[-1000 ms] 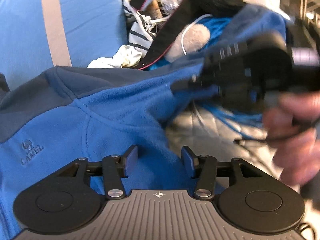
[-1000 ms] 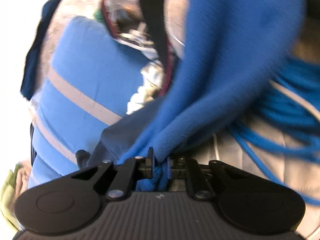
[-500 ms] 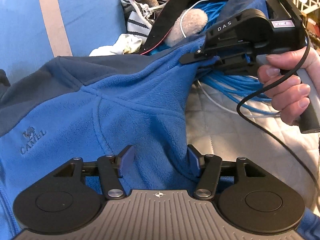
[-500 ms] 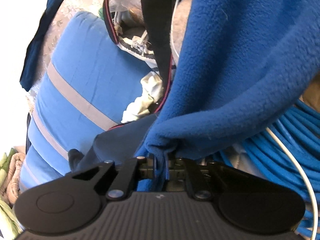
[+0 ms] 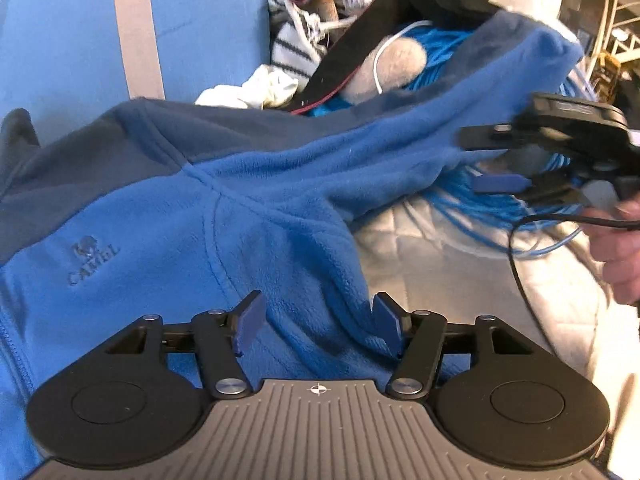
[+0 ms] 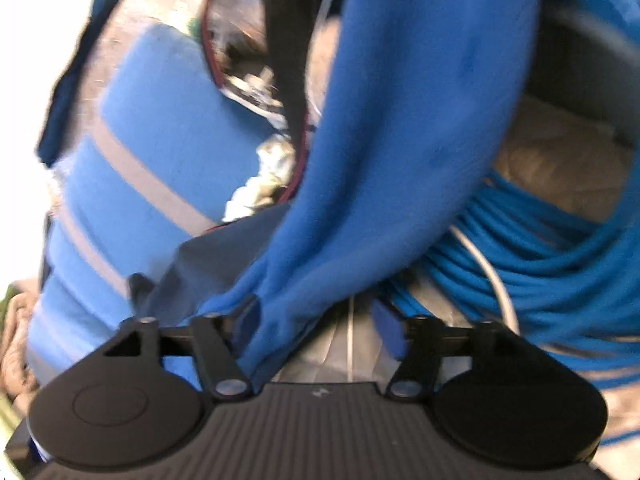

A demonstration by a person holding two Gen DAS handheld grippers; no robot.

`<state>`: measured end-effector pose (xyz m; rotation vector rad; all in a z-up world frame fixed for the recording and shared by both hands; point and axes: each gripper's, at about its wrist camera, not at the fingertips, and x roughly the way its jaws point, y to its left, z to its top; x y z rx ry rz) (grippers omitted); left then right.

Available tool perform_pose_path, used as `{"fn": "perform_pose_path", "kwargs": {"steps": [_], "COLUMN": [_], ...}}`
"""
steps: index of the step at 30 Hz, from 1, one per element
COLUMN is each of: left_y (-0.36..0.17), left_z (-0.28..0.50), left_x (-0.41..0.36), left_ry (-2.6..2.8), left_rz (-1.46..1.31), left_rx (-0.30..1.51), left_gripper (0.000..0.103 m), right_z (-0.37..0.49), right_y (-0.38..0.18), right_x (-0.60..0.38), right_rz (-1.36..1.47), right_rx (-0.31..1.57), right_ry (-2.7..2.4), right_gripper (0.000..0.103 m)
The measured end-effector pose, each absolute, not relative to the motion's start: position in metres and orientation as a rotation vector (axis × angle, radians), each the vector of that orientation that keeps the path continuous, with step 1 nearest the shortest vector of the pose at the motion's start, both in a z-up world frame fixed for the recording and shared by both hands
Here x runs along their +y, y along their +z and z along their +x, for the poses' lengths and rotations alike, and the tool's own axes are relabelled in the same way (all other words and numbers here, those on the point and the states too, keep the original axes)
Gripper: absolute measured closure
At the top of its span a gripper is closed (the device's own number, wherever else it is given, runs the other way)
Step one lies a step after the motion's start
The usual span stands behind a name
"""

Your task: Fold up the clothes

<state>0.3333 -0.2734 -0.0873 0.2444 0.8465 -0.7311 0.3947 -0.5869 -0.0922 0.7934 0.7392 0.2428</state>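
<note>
Two grippers [image 5: 318,322], one fleece [image 5: 168,240]

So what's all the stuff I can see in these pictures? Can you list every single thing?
fleece jacket: one, blue with dark shoulders, spread in front, sleeve stretched to the right
cushion: one, light blue with beige stripe, behind the jacket
cable coil: one bundle, bright blue, under the sleeve
quilted cover: one, whitish, under everything
white cloth: one, crumpled, beside the cushion
striped cloth: one, white and dark, in the pile behind
left gripper: one, black, open over the jacket's edge
right gripper: one, black, jaws just opened, sleeve lying loose between them
hand: one, at the right edge, holding the right gripper
</note>
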Motion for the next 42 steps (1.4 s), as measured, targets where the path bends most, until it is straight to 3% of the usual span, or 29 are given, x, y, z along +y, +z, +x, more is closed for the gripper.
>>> {"fn": "perform_pose_path", "kwargs": {"steps": [5, 13, 21, 26, 29, 30, 31, 42], "left_y": [-0.08, -0.076, -0.067, -0.066, -0.067, -0.067, -0.067, -0.036], "left_z": [0.325, 0.315, 0.315, 0.318, 0.32, 0.321, 0.321, 0.31], "left_x": [-0.273, -0.264, -0.246, -0.237, -0.23, -0.227, -0.224, -0.159], "left_ry": [-0.725, -0.734, -0.683, -0.666, -0.645, -0.637, -0.631, -0.556], "left_rz": [0.24, 0.205, 0.162, 0.174, 0.163, 0.158, 0.154, 0.021], "left_rx": [0.85, 0.879, 0.878, 0.88, 0.888, 0.891, 0.892, 0.843], "left_gripper": [0.045, 0.045, 0.044, 0.044, 0.044, 0.044, 0.044, 0.044], "right_z": [0.355, 0.312, 0.35, 0.369, 0.378, 0.38, 0.382, 0.373], "right_y": [-0.05, 0.018, 0.008, -0.003, 0.003, 0.007, 0.011, 0.141], "right_x": [-0.627, -0.729, -0.794, -0.805, -0.802, -0.801, -0.8, -0.714], "right_rz": [0.779, 0.81, 0.932, 1.073, 1.075, 1.058, 1.041, 0.572], "right_rx": [0.623, 0.268, 0.213, 0.199, 0.191, 0.186, 0.182, 0.037], "right_ry": [0.226, 0.038, -0.14, -0.124, -0.12, -0.126, -0.132, 0.061], "right_gripper": [0.019, 0.013, 0.014, 0.031, 0.05, 0.07, 0.084, 0.088]}}
